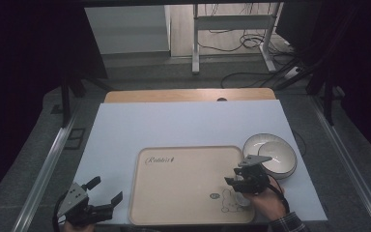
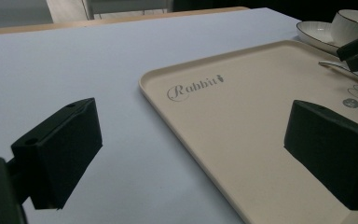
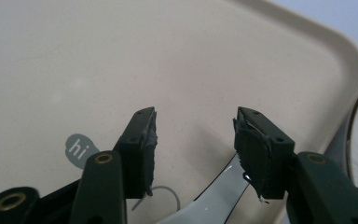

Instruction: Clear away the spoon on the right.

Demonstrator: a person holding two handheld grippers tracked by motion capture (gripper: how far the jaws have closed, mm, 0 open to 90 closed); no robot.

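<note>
Tray (image 1: 188,186), beige, rounded corners, printed "Rabbit" script at its far left corner and a rabbit drawing with a grey "hi" bubble (image 3: 78,148) near its near right corner; lies on the white table sheet (image 1: 174,125) at the near edge, centre.

Spoon (image 3: 214,198), white, glossy, lying on the tray's near right part over the rabbit drawing, its handle passing beneath the right gripper.

Right gripper (image 1: 241,181), held in a hand (image 1: 268,200), low over the spoon; jaws parted, nothing between them, the spoon just below the gap.

Bowl (image 1: 270,153), white with a dark rim, on the sheet just beside the tray's far right corner; in the left gripper view a cup-like shape (image 2: 354,23) stands with it.

Left gripper (image 1: 94,200), at the near left of the table beside the tray's left edge; jaws spread wide, empty.
</note>
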